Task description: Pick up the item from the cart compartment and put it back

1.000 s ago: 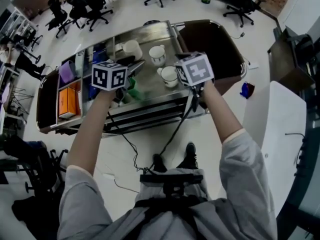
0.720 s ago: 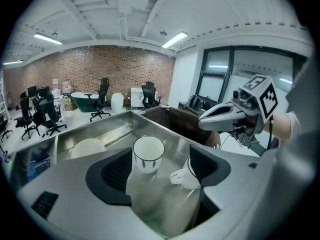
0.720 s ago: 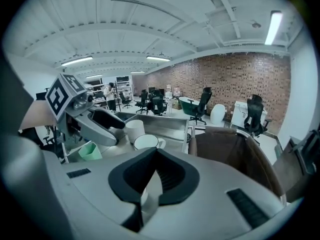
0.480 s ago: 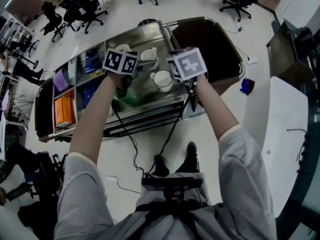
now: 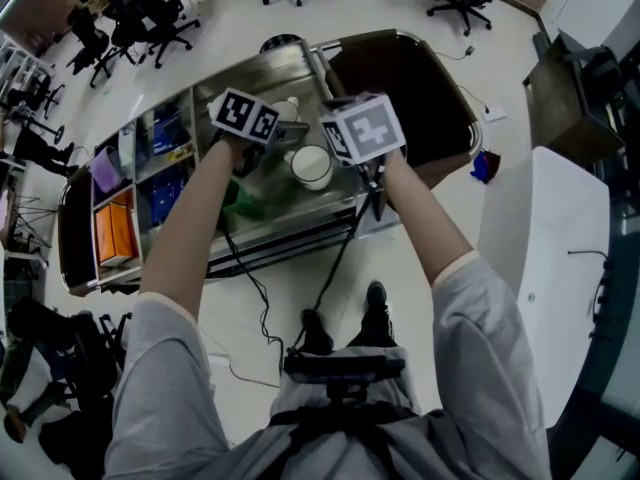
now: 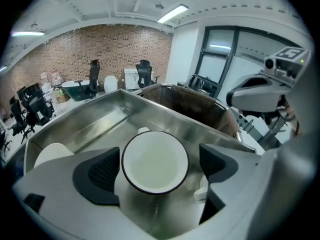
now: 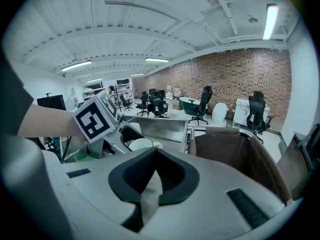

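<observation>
Left tongs [image 6: 160, 168], jaws just opened, stand spread astride the white cup [image 6: 154, 156] with pads clear of it, right tongs [image 7: 154, 176] pressed together and empty; the cup sits upright at frame centre in the steel cart compartment [image 6: 100, 124], so the return appears done, only withdrawal remaining.

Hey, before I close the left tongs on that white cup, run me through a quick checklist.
1. Left tongs open: ok, jaws have just been opening and are now wide.
2. White cup between them: ok, upright, pads not gripping it.
3. Cup standing on the steel tray: ok.
4. Right tongs out of the way: ok, shut and empty.
5. Room beside the neighbouring cup: cannot tell.
</observation>
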### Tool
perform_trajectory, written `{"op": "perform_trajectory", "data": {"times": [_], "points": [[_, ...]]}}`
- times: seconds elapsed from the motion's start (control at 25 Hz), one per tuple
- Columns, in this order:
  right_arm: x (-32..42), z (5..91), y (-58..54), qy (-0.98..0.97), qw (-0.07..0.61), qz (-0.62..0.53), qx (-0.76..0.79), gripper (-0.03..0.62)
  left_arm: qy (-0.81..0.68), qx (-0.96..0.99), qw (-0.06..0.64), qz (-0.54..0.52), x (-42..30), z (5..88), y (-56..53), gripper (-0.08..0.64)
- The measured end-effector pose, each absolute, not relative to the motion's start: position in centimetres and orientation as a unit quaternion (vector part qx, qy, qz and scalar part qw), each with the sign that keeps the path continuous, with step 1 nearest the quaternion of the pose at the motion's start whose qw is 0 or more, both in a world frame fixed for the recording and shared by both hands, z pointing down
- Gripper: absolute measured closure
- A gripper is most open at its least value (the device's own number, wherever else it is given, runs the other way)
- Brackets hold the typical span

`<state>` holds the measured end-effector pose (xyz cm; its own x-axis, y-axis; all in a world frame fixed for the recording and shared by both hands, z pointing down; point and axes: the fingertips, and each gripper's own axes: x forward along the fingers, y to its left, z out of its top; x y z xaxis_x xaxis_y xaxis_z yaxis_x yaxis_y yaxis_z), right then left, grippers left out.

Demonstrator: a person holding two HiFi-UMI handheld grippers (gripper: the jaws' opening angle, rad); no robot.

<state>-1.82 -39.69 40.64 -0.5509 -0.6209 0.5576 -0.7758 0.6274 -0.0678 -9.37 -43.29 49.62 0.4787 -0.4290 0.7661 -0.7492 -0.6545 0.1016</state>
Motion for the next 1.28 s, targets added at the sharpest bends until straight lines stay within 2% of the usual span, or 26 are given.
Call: {"op": "perform_trajectory", "data": {"times": [0.24,0.36,1.28], "points": [[-1.7,40.6,-39.5,-0.87,0.242,0.156,0.4,0.583,-0.348,0.819,0.219,0.401,-9.2,51.5,-43.5,0.072],[-1.5,40.6,-39.6,-0.869,0.236,0.159,0.405,0.583,-0.357,0.811,0.208,0.414,-9.6,51.9,-43.7,0.141],[-1.5,41.2,-39.0,-0.873,0.235,0.164,0.395,0.583,-0.407,0.81,0.203,0.371,-11.1,50.1,-44.4,0.147]]}}
